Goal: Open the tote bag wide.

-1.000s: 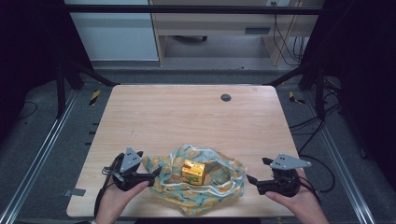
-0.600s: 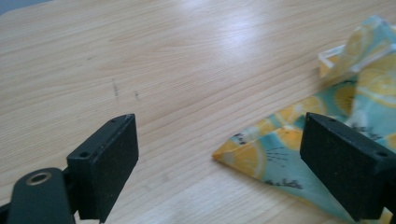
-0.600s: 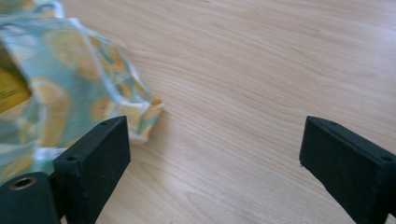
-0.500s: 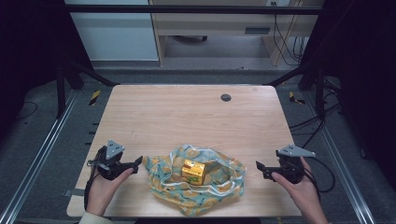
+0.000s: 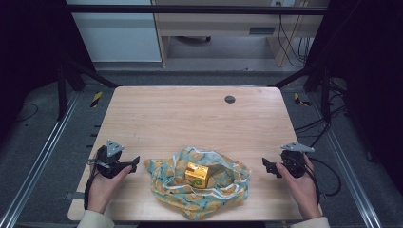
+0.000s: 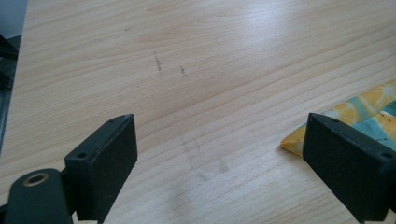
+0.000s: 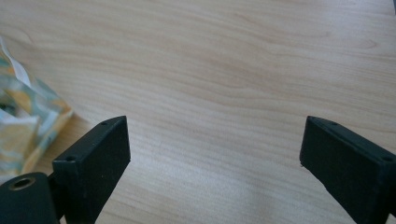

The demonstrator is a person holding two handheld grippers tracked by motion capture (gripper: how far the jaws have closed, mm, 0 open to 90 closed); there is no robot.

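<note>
While the patterned cloth with its yellow box lies near the table's front edge, left gripper and right gripper flank it, jaws spread, empty; bare wood beyond.

A cloth bag lies on the table at the six o'clock edge, nearest the person. A small box sits in the bag, near its middle. The left gripper is on the nine o'clock side of the bag, just beside its edge, with the left hand behind it toward seven o'clock. The right gripper is on the three o'clock side, a little apart from the bag, the right hand behind it toward five o'clock. A round grommet sits in the tabletop toward twelve o'clock, well apart from the bag.
</note>
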